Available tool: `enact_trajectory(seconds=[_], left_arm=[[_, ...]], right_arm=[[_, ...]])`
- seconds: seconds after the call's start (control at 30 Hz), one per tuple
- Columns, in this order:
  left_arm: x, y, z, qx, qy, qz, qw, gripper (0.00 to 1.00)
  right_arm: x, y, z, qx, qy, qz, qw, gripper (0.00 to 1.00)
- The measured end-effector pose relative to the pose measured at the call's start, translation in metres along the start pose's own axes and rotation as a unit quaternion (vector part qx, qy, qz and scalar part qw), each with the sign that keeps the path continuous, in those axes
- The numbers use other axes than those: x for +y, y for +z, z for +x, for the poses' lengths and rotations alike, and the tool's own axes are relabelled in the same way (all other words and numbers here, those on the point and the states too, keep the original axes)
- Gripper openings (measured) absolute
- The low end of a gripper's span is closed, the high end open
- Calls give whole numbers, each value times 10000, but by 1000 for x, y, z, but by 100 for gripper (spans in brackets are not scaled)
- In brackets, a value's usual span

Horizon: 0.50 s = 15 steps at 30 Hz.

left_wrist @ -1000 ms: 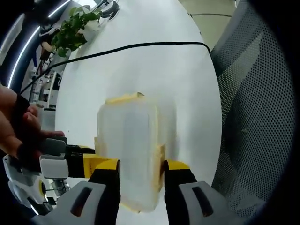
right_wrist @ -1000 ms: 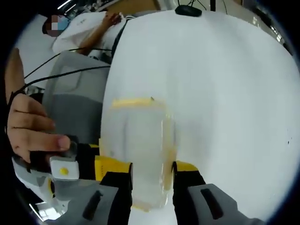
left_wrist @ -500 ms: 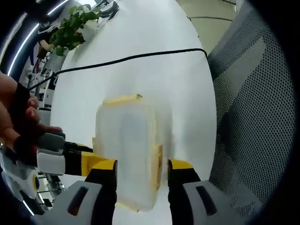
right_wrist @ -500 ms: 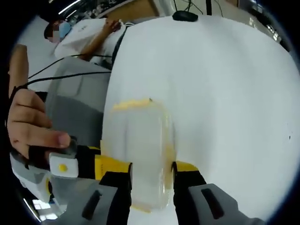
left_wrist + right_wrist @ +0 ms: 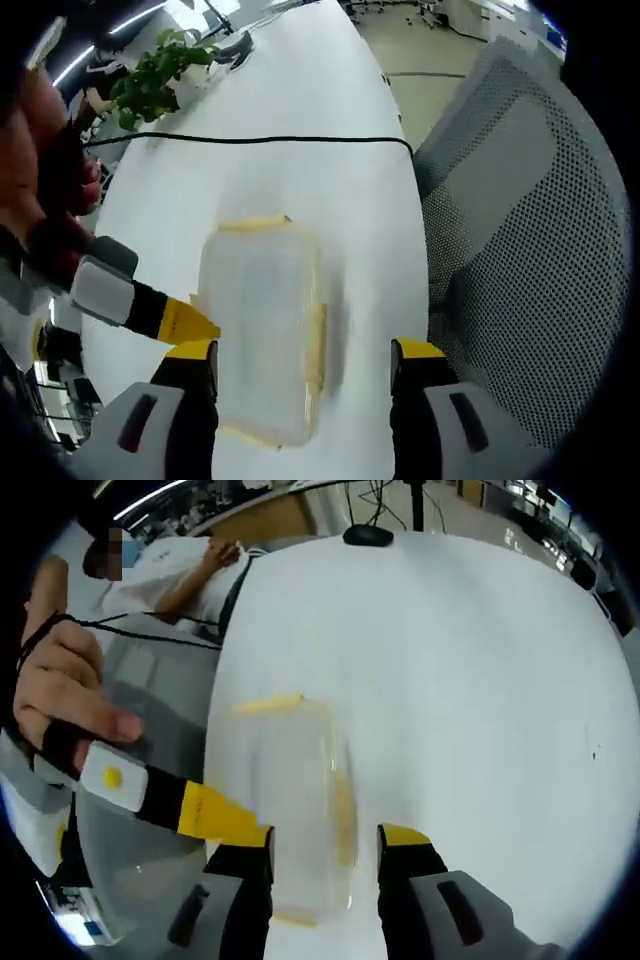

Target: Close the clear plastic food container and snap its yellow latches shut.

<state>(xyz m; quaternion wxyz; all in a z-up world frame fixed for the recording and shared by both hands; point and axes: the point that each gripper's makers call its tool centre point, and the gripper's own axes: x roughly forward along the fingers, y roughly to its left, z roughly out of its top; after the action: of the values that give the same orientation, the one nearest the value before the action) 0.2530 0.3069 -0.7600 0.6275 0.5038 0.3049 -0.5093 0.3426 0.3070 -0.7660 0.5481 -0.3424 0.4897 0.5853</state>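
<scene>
The clear plastic container (image 5: 258, 340) lies on the white table (image 5: 300, 100) with its lid on. A yellow latch (image 5: 252, 222) shows at its far end and another (image 5: 316, 345) along its right side. My left gripper (image 5: 305, 365) is open, its jaws spread wide on either side of the container's near end. In the right gripper view the container (image 5: 295, 810) lies between the jaws of my right gripper (image 5: 325, 845), which stand a little wider than the box. The left gripper's yellow finger (image 5: 220, 818) reaches in beside the container's left side.
A grey mesh office chair (image 5: 520, 230) stands close along the table's right edge. A black cable (image 5: 250, 140) crosses the table beyond the container, with a green plant (image 5: 150, 75) farther back. A person in a white shirt (image 5: 190, 555) leans at the far table edge.
My left gripper's jaws have spread wide off the container's sides. The right gripper's jaws have parted slightly. Both views have lifted back from the box.
</scene>
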Motion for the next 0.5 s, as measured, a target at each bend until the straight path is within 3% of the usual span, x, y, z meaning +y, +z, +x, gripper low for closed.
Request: enact_trajectory(seconds=[0.1,0.27,0.5], left_arm=[[-2,-2,-2,-50,-125,-22,9999,78],[-7,-6,-4,-161,-401,200,9989,79],[7,-20,-7,-153,-503,-171,9985,79]], right_arm=[[4,3,0,-151,-13,191,9997,46],[8,3,1,-228,-182,41,9996,51],[18,-1,0,-365,-240,125,9990,60]])
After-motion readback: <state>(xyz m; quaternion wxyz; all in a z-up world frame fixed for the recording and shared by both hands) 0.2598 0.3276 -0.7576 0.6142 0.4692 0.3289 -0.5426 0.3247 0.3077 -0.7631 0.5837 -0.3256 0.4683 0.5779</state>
